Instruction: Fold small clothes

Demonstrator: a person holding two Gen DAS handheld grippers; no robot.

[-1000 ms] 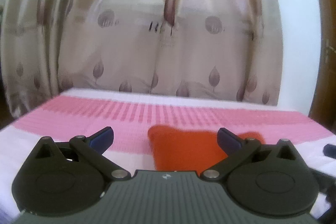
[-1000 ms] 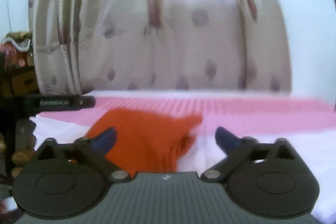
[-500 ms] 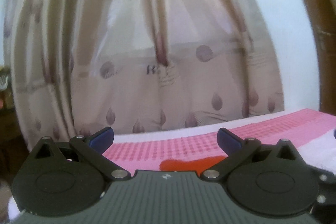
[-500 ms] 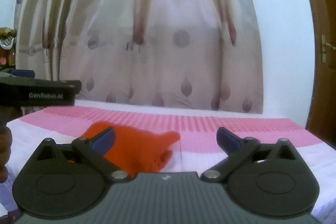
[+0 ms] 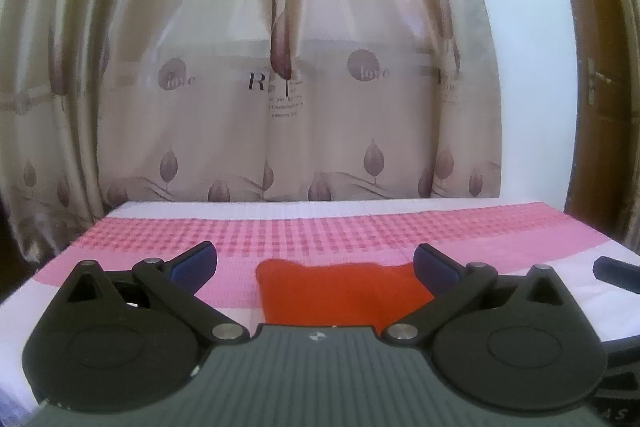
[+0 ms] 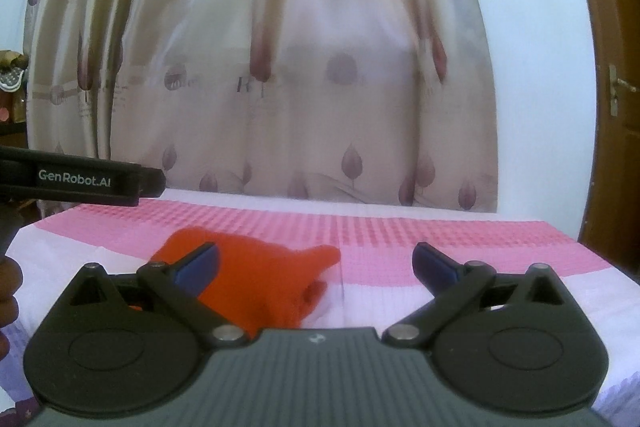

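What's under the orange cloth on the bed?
The orange cloth lies on a pink and white checked bedcover, which shows all round it. Whatever sits directly beneath the cloth is covered, and its near edge hides behind the left claw.

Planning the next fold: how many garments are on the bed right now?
1: an orange garment on the pink-and-white bedcover, ahead of the open left claw. Its near edge is hidden, so more may lie unseen.
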